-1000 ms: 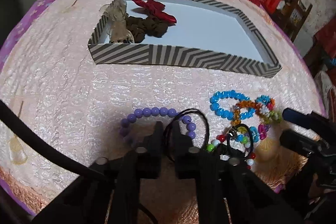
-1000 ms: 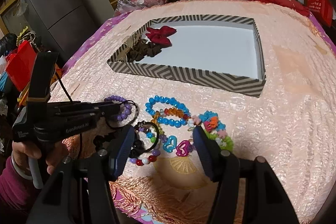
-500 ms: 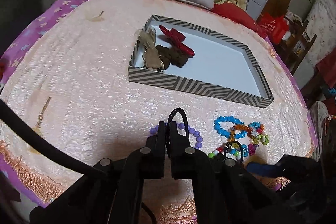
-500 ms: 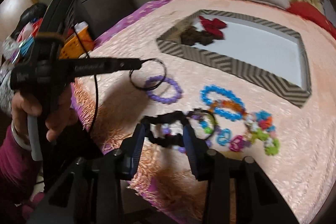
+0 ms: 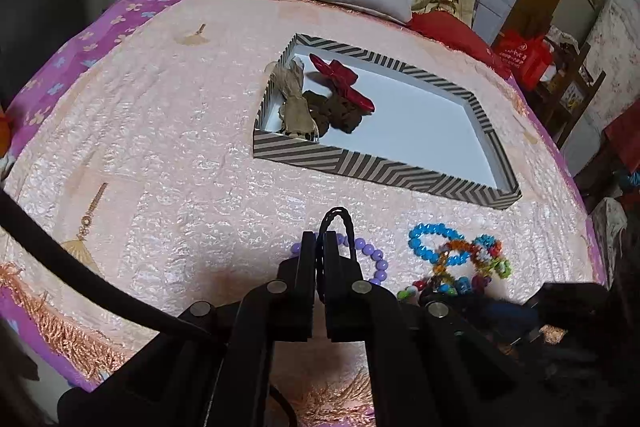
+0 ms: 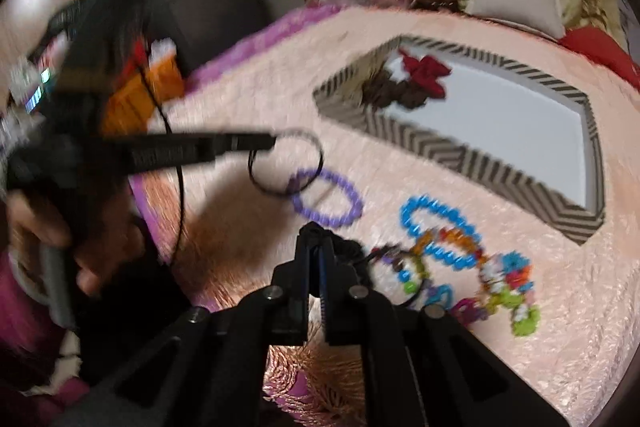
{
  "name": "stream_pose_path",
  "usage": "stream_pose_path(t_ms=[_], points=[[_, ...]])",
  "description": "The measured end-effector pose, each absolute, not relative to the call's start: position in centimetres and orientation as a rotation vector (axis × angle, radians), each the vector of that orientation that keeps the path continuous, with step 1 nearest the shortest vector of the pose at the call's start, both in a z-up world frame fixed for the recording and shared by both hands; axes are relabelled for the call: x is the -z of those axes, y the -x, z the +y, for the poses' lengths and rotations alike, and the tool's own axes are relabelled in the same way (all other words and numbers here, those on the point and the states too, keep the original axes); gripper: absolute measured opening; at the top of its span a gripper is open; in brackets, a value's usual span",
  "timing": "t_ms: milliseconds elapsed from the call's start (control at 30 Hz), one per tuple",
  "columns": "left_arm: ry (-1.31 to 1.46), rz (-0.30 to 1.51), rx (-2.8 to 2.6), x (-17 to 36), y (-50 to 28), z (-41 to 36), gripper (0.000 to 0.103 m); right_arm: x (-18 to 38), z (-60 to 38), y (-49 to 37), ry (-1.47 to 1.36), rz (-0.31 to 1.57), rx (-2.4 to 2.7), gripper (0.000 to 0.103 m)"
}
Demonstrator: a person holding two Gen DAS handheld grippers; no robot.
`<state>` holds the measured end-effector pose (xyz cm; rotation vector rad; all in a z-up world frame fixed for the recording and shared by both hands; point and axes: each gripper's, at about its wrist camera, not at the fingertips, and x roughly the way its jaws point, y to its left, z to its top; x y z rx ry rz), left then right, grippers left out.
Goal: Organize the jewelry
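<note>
- Left gripper (image 5: 319,241): black two-finger claw, jaws pinched tight on a thin black braided elastic hair tie (image 5: 339,223). The loop stuck out past the tips toward 12 o'clock, held off the bedspread. In the right wrist view the same tie (image 6: 286,163) hung as a round ring off the left gripper's tip (image 6: 272,142).
- Right gripper (image 6: 315,237): jaws nearly together w/ a black ruffled scrunchie (image 6: 347,247) bunched between & beside the tips; frame blurred, but it looked clamped on it.
- Purple round-bead bracelet (image 5: 370,257) lay on the shiny peach quilted bedspread (image 5: 168,163), just past the left tips, partly hidden behind them.
- At 3 o'clock from that bracelet: a tangle of jewelry on the spread – a blue bead bracelet (image 5: 430,243) touching a multicolour bead cluster (image 5: 480,259) of orange, green, red & white pieces.
- Shallow rectangular box w/ black-and-cream zigzag walls & white floor (image 5: 372,169) sat beyond, approx 12–1 o'clock from the left gripper, well apart from the beads.
- Inside the box, all in its left end: a red fabric bow (image 5: 342,83), a dark brown scrunchie (image 5: 336,111) & a beige cloth piece (image 5: 294,103), touching one another. Rest of the box floor white.
</note>
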<state>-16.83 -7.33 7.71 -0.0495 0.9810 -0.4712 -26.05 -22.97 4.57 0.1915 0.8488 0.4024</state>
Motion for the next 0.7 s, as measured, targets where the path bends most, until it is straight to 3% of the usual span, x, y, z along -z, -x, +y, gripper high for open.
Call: stream_pose_path(t_ms=[333,700], points=[[0.045,0.949,0.482,-9.4,17.0,-7.9,0.000,-6.3,-27.8,26.1,-0.503,0.764,-0.476,0.004],[0.028,0.930,0.485,-10.7,16.6,-8.8,0.000,-7.0,-28.4,25.7,-0.510,0.736,-0.454,0.004]])
